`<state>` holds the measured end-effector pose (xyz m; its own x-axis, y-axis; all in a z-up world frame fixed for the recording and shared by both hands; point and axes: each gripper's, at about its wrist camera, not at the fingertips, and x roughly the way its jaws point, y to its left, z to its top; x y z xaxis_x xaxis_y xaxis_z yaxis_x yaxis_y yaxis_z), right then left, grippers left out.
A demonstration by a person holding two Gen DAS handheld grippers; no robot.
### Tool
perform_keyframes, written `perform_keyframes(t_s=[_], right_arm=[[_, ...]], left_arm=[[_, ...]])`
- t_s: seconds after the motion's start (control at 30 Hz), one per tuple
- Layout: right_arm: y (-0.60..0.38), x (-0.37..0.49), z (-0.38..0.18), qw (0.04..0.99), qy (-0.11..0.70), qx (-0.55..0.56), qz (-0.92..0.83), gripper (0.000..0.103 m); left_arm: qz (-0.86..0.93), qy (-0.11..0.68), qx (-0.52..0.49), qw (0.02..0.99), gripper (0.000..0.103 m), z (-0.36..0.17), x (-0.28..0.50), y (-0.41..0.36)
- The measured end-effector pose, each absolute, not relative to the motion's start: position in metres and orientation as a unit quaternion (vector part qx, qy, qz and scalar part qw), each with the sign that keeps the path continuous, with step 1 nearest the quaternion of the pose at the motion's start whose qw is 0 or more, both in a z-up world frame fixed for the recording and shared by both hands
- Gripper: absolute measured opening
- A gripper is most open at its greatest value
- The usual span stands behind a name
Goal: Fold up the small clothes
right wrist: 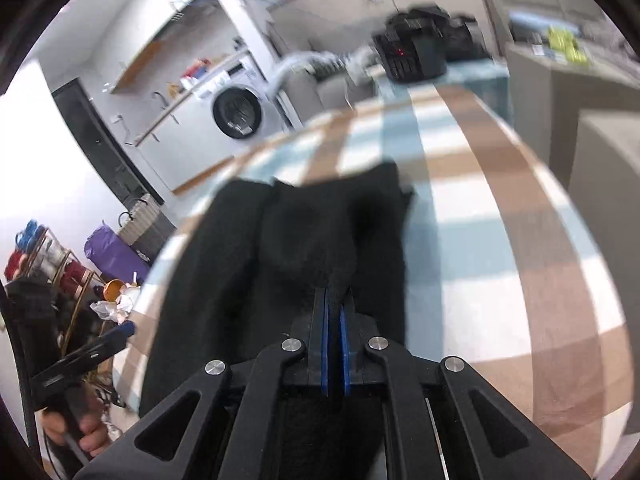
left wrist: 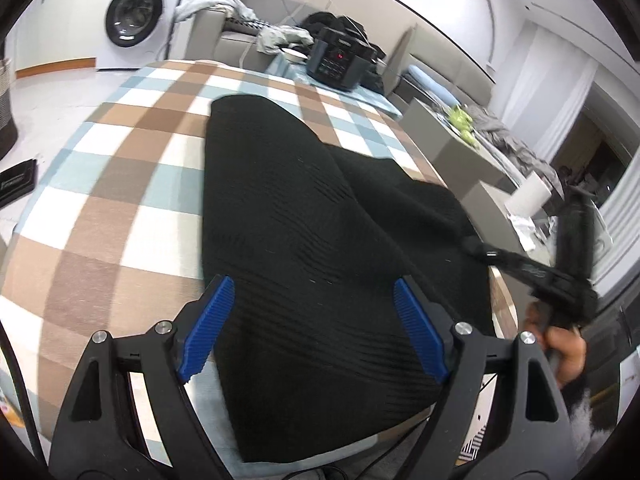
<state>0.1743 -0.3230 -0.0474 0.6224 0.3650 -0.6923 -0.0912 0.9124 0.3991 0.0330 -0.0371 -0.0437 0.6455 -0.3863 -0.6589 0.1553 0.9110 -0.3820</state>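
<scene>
Right wrist view: right gripper pinches the black garment's edge on the checked cloth; left gripper hovers wide, empty (garment runs lengthwise ahead)

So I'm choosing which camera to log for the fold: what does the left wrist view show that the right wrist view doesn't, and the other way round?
Only the left wrist view: the left hand-held gripper open above the black knit garment, nothing between its blue pads, and a white paper roll at the right.
Only the right wrist view: the right hand-held gripper shut on a raised fold of the garment, and a purple bag on the floor.
Both: the garment on the checked cloth, the washing machine, and the black appliance with a red display.
</scene>
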Motion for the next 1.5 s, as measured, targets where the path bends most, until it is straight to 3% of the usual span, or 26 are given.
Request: perform_keyframes(t_s=[0.1,0.2,0.3,0.33,0.37,0.67,0.7,0.73,0.77,0.83,0.97,1.1,1.17,1.27,1.43,1.5], right_arm=[[-0.333,0.187,-0.075,0.861,0.463,0.175,0.119,0.005],[-0.336,0.185,-0.072,0.857,0.469,0.174,0.122,0.013],[-0.34,0.185,-0.056,0.866,0.449,0.174,0.132,0.03],[-0.341,0.191,-0.05,0.871,0.438,0.176,0.137,0.04],[-0.342,0.197,-0.047,0.874,0.432,0.175,0.138,0.043],[-0.341,0.302,-0.071,0.818,0.507,0.227,0.151,0.042],[-0.34,0.307,-0.071,0.819,0.508,0.223,0.149,0.035],[-0.338,0.308,-0.066,0.83,0.493,0.211,0.155,0.014],[-0.337,0.307,-0.057,0.842,0.472,0.2,0.169,0.007],[-0.333,0.304,-0.036,0.868,0.42,0.178,0.198,0.005],[-0.323,0.304,-0.018,0.89,0.371,0.126,0.234,0.005],[-0.319,0.336,-0.058,0.878,0.445,0.073,0.162,0.005],[-0.322,0.344,-0.078,0.852,0.496,0.088,0.147,0.009],[-0.326,0.326,-0.06,0.861,0.482,0.096,0.135,0.022],[-0.301,0.27,-0.024,0.852,0.475,0.114,0.19,0.025],[-0.281,0.246,-0.025,0.829,0.481,0.138,0.248,0.033]], left_arm=[[-0.16,0.402,-0.133,0.892,0.08,-0.046,0.03,-0.051],[-0.169,0.407,-0.12,0.89,0.08,-0.048,0.027,-0.06],[-0.173,0.41,-0.118,0.888,0.08,-0.05,0.027,-0.064],[-0.174,0.411,-0.119,0.887,0.08,-0.05,0.028,-0.065],[-0.173,0.412,-0.121,0.886,0.08,-0.05,0.03,-0.066],[-0.155,0.418,-0.132,0.885,0.08,-0.049,0.069,-0.059],[-0.154,0.419,-0.135,0.884,0.08,-0.048,0.075,-0.058],[-0.154,0.42,-0.137,0.884,0.08,-0.048,0.079,-0.058],[-0.155,0.42,-0.138,0.884,0.08,-0.047,0.083,-0.058],[-0.159,0.418,-0.137,0.884,0.08,-0.046,0.088,-0.059],[-0.165,0.416,-0.129,0.885,0.08,-0.045,0.092,-0.062],[-0.157,0.422,-0.13,0.883,0.08,-0.052,0.092,-0.062],[-0.156,0.424,-0.132,0.882,0.08,-0.055,0.09,-0.059],[-0.153,0.425,-0.128,0.883,0.08,-0.057,0.088,-0.057],[-0.143,0.427,-0.128,0.884,0.08,-0.057,0.086,-0.051],[-0.144,0.422,-0.131,0.885,0.08,-0.055,0.083,-0.048]])
